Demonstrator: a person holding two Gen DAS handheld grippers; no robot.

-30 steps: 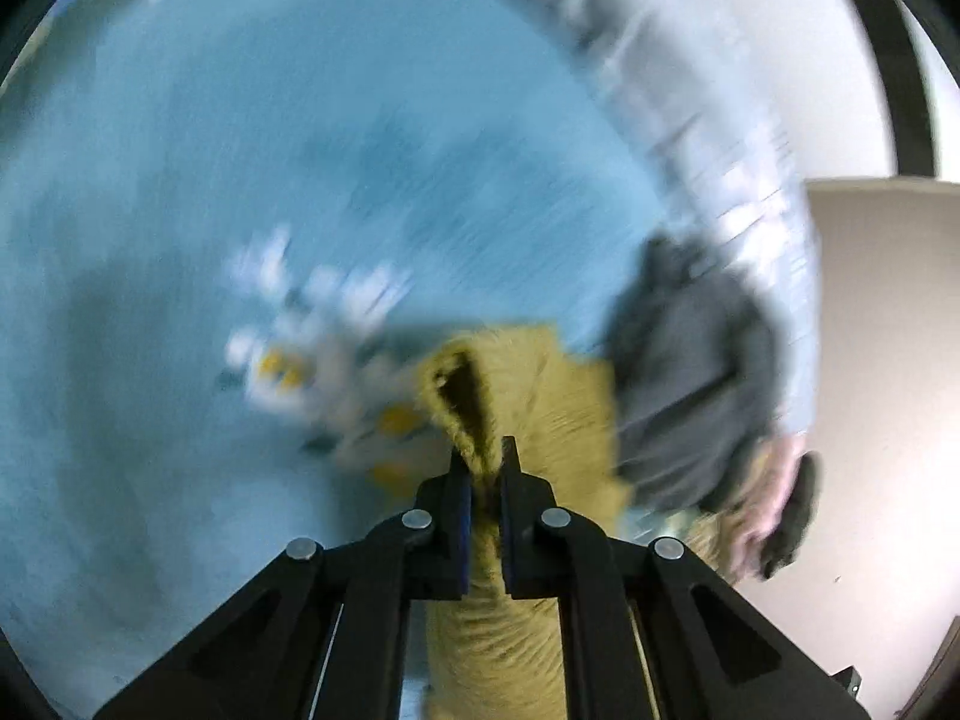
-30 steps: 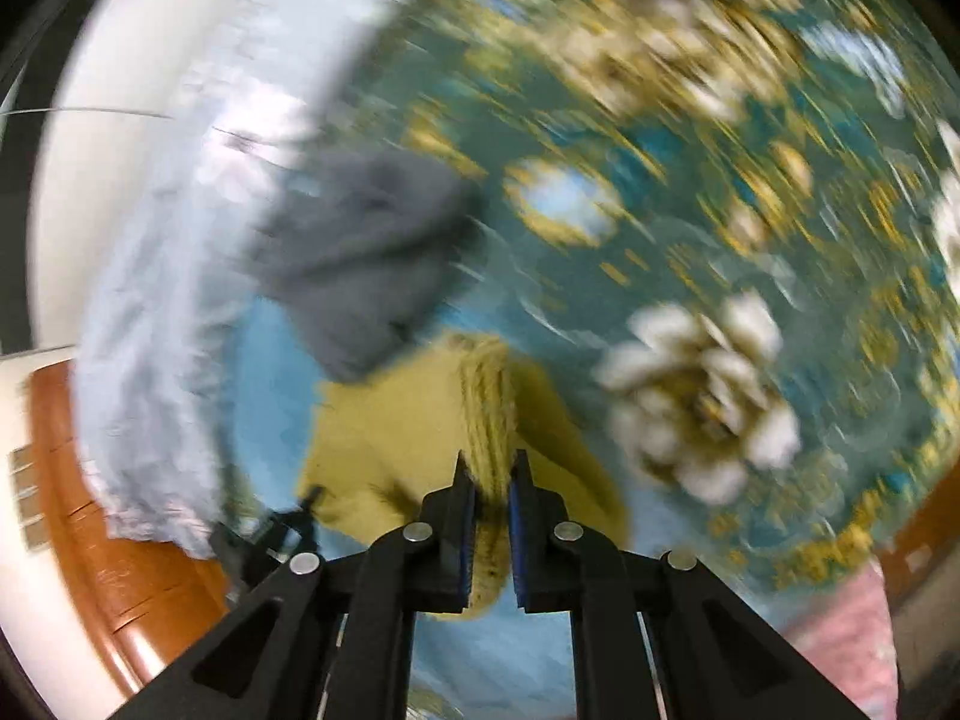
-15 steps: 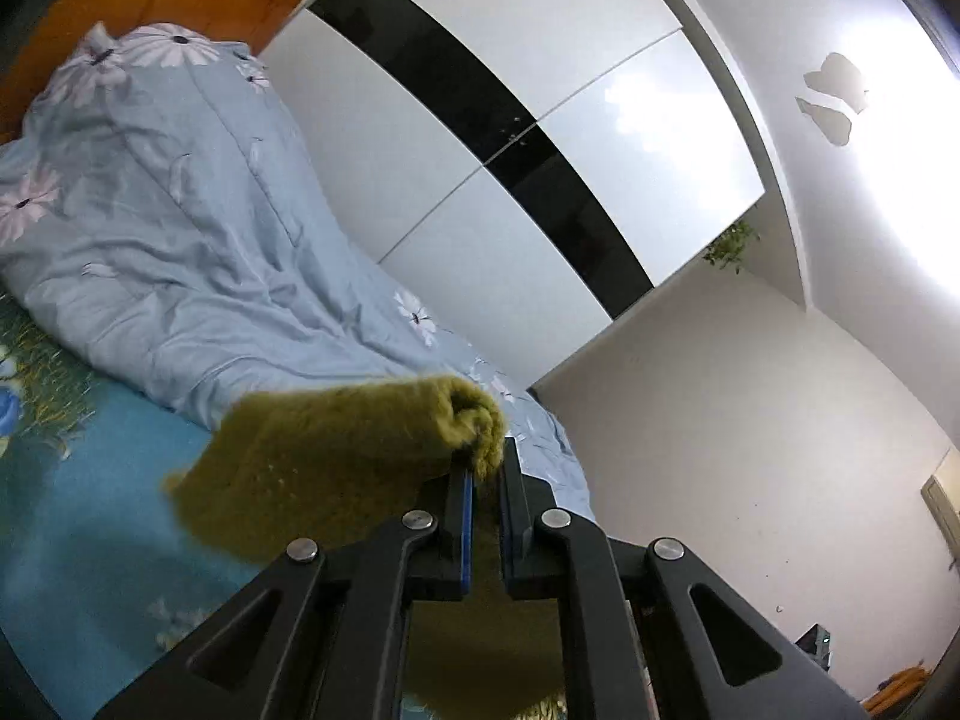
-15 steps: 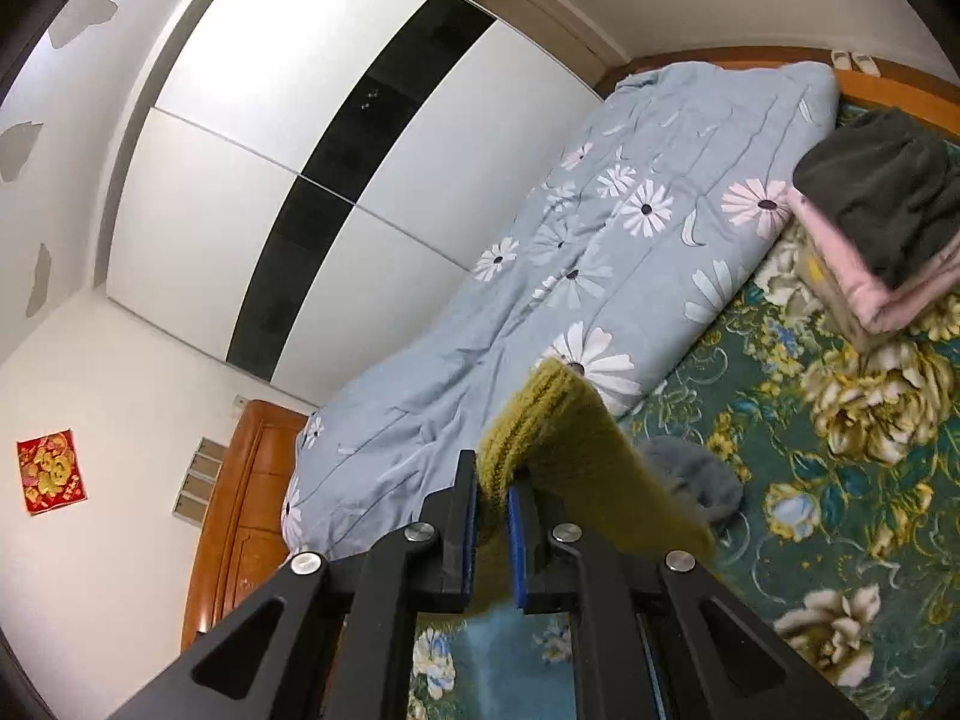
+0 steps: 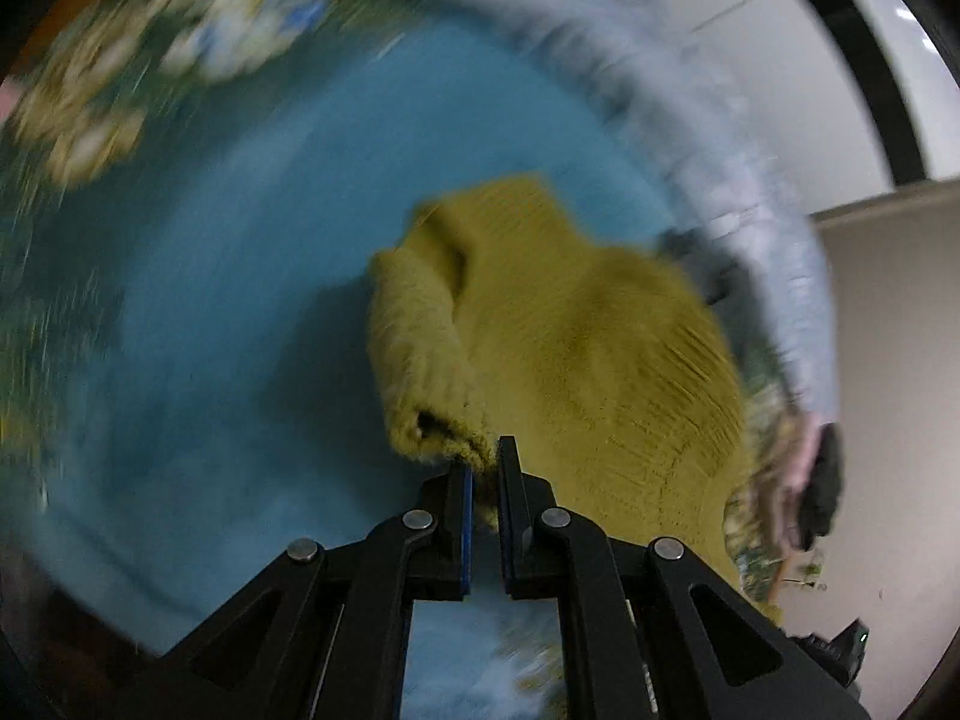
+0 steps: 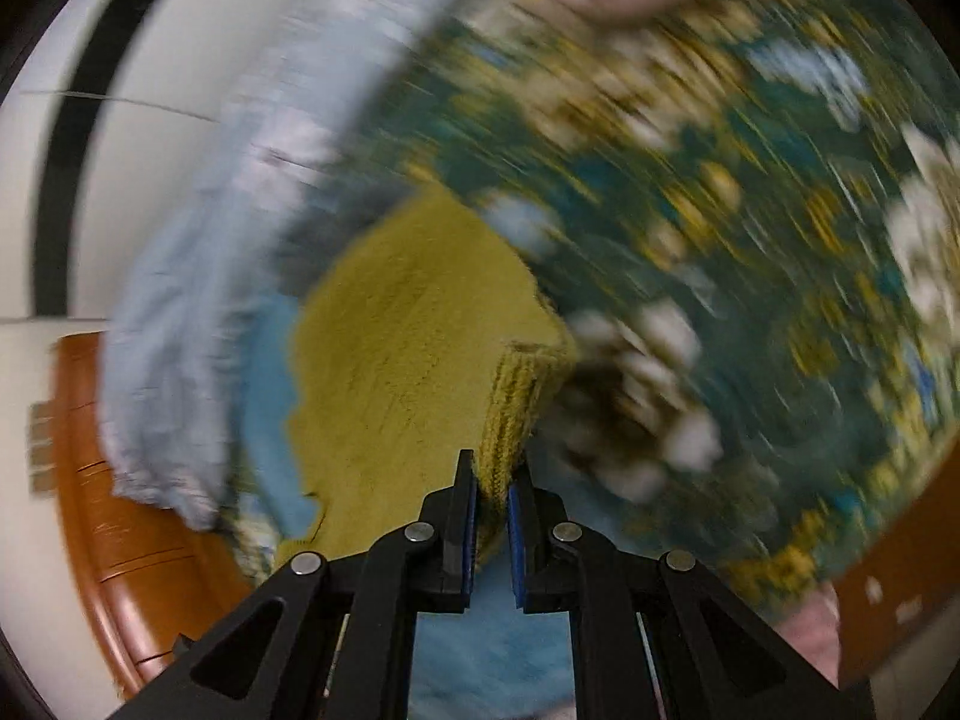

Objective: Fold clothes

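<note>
A mustard-yellow knit garment [image 5: 600,348] lies spread over the blue and floral bed sheet [image 5: 240,300]. My left gripper [image 5: 485,468] is shut on a rolled ribbed edge of it at the near side. In the right wrist view the same garment [image 6: 408,372] spreads away to the left, and my right gripper [image 6: 493,492] is shut on its ribbed hem. Both views are blurred by motion.
A light blue floral quilt [image 6: 180,330] lies bunched along the far side of the bed, by the white wardrobe. A dark grey garment [image 5: 714,276] lies beyond the yellow one. A pink and dark stack of clothes [image 5: 816,480] sits at the right. The wooden headboard [image 6: 120,528] is at the left.
Half a second ago both grippers held the garment up in the air facing the wardrobe. Now both have swung down and the garment lies spread on the bed.
</note>
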